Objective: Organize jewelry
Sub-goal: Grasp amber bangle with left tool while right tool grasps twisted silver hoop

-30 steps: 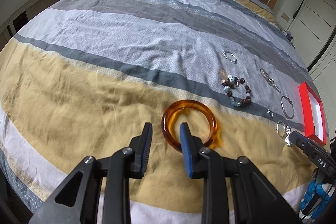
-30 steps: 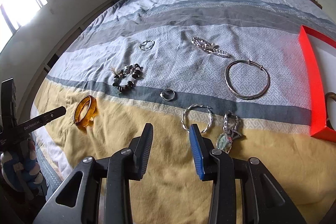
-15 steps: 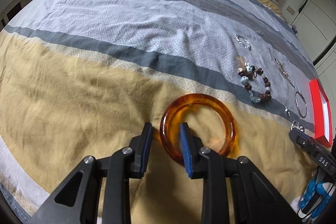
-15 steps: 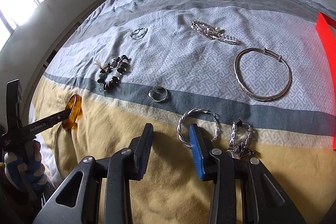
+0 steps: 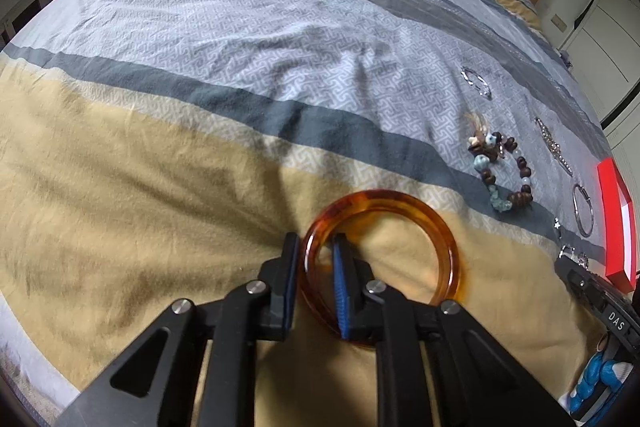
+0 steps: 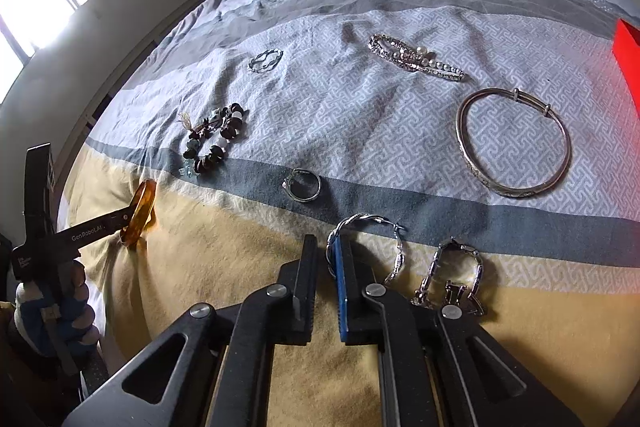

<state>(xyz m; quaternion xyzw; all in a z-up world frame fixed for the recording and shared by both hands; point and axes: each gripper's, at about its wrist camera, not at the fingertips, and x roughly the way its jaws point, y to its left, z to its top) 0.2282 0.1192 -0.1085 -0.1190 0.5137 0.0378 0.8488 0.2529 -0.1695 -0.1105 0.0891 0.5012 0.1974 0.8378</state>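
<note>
left hand-held gripper (image 5: 316, 247) closing on amber bangle (image 5: 420, 211) | right hand-held gripper (image 6: 326, 251) pinches twisted silver hoop (image 6: 396, 251)

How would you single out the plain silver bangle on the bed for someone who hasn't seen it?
Start at the red box on the right edge of the bed. Just left of it, on the pale patterned stripe, lies the bangle. It is the largest ring there: one smooth, thin silver hoop, unlike the pearl chain behind it and the twisted hoop in front.

bare bedspread (image 5: 160, 207) left of amber bangle (image 5: 440, 227); right crowded: beaded bracelet (image 5: 504, 171), red box (image 5: 614, 227).
</note>
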